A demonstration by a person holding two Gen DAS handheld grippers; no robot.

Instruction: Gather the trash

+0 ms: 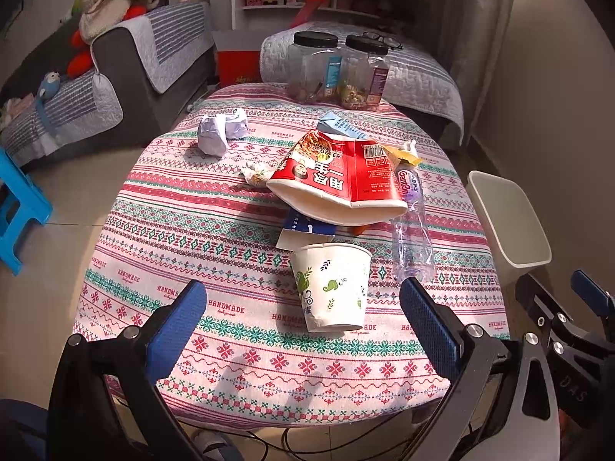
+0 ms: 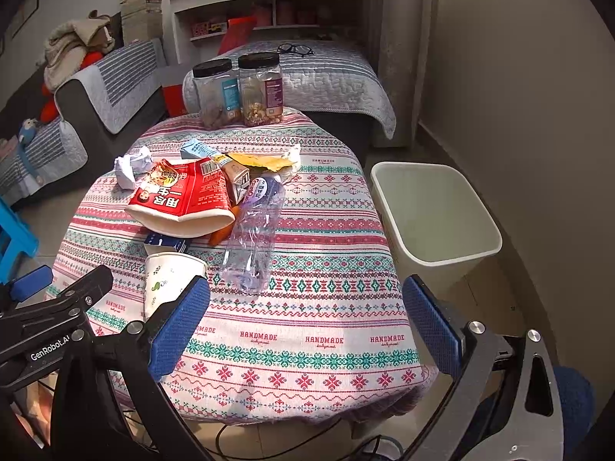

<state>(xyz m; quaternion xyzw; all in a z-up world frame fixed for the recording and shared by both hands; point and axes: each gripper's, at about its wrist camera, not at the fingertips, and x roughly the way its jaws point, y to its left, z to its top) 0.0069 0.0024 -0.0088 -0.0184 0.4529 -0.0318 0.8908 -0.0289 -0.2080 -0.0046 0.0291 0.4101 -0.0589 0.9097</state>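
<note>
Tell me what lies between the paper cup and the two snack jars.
In the left wrist view, beyond the paper cup come a blue-and-white carton, the flattened red noodle tub and a pale blue carton, then bare tablecloth before the jars.

Blue carton point(image 1: 303, 226) mostly hidden beneath red noodle bowl point(image 1: 338, 180)

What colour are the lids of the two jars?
Black, on both jar lids; clearest in the right wrist view.
</note>
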